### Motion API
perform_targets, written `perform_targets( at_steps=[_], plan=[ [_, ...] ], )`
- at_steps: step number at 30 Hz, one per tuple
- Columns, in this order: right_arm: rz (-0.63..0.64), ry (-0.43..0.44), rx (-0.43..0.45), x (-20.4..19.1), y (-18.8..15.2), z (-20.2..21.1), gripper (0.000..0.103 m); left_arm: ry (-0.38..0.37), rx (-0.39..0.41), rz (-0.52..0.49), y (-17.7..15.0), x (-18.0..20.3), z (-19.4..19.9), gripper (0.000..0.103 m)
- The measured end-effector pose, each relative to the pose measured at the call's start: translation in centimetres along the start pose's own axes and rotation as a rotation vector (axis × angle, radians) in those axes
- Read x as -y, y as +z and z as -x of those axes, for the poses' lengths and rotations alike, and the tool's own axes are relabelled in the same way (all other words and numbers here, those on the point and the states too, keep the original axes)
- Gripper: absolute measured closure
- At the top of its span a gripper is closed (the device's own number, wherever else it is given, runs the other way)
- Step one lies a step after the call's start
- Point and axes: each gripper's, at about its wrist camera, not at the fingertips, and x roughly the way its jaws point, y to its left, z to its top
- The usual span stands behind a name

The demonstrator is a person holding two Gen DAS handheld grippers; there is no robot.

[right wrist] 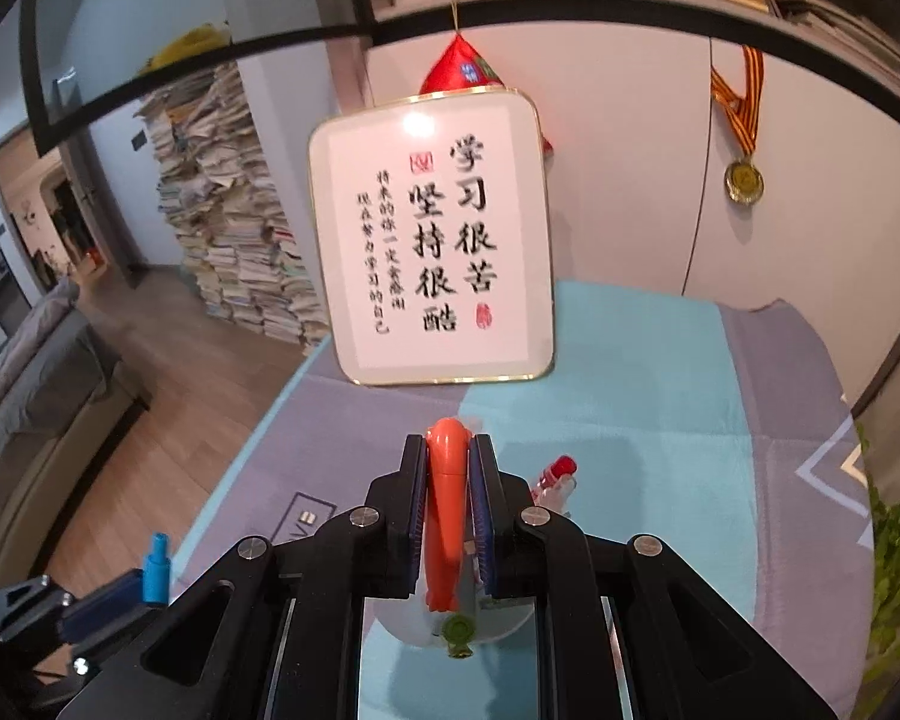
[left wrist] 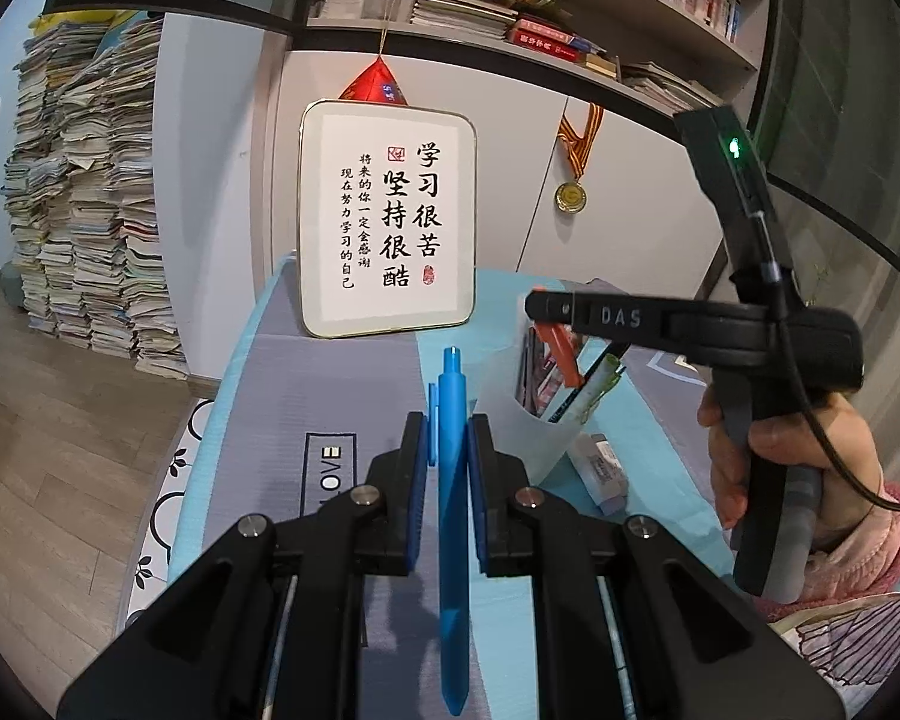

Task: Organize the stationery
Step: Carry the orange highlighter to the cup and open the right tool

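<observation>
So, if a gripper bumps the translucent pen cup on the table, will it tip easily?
Probably yes. The pen cup looks thin, light plastic and is taller than wide. The leaning pens inside likely shift its weight to one side.

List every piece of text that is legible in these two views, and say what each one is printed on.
"学习很苦 坚持很酷": large brush characters on the framed plaque.
"将来的你一定会感谢现在努力学习的自己": small columns on the same plaque.
"DAS": on the right gripper's black arm.
"LOVE": boxed print on the desk mat, seen sideways, partly hidden.
Too small or blurred: the plaque's red seals, the book spines on the shelf, the medal, the eraser label.
</observation>
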Motion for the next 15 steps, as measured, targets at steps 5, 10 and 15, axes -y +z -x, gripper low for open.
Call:
perform_targets(
  at_steps=[5,10,15],
  plan=[
    [0.023,-0.035,-0.007,-0.2,-0.8,0.3,0.088,-0.011,0.001,0.0,0.1,0.0,-0.1,0.092],
    [0.016,-0.039,-0.031,0.2,-1.5,0.8,0.088,-0.024,0.006,-0.006,0.4,0.5,0.0,0.092],
    [-0.015,-0.001,0.003,0.8,-2.2,3.2,0.088,-0.039,0.04,-0.009,1.7,1.2,-0.1,0.092]
  ],
)
